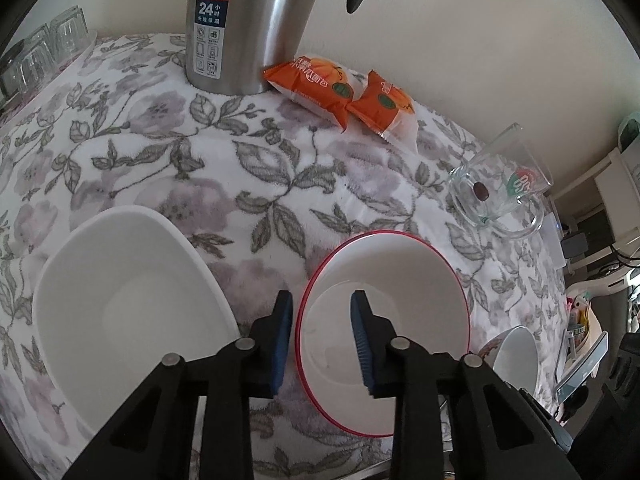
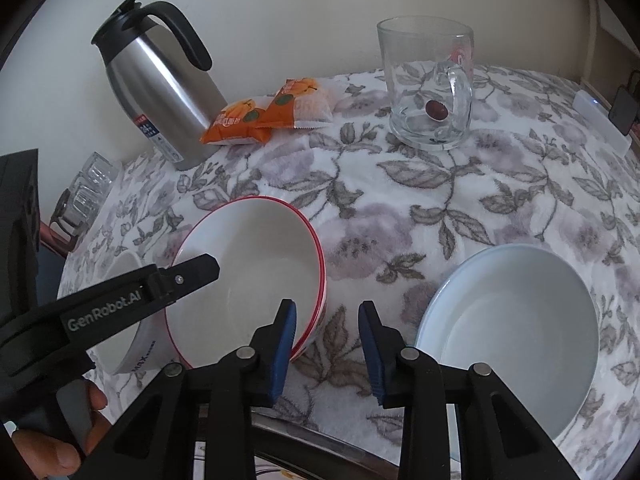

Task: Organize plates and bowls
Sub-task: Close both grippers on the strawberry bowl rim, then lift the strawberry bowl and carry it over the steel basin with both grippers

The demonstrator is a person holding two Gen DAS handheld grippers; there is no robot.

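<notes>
A red-rimmed white bowl (image 1: pixel 400 280) (image 2: pixel 256 248) stands upright on the floral cloth near the table's front edge. My left gripper (image 1: pixel 322 300) (image 2: pixel 204 266) straddles its left rim, one blue pad outside and one inside, with a gap still showing, so it is open. My right gripper (image 2: pixel 328 308) straddles the same bowl's right wall, its left pad at the inside, its right pad clear of the outside; it is open too. A plain white bowl (image 1: pixel 132 312) (image 2: pixel 124 272) sits to the left. A pale blue bowl (image 2: pixel 508 332) (image 1: pixel 516 356) sits to the right.
A steel flask (image 1: pixel 240 24) (image 2: pixel 160 84) stands at the back by the wall, two orange snack packets (image 1: pixel 320 88) (image 2: pixel 272 116) beside it. A glass mug (image 2: pixel 428 84) (image 1: pixel 500 184) holds one brown fruit. Glass tumblers (image 1: pixel 44 52) stand far left. A hand (image 2: pixel 44 448) grips the left tool.
</notes>
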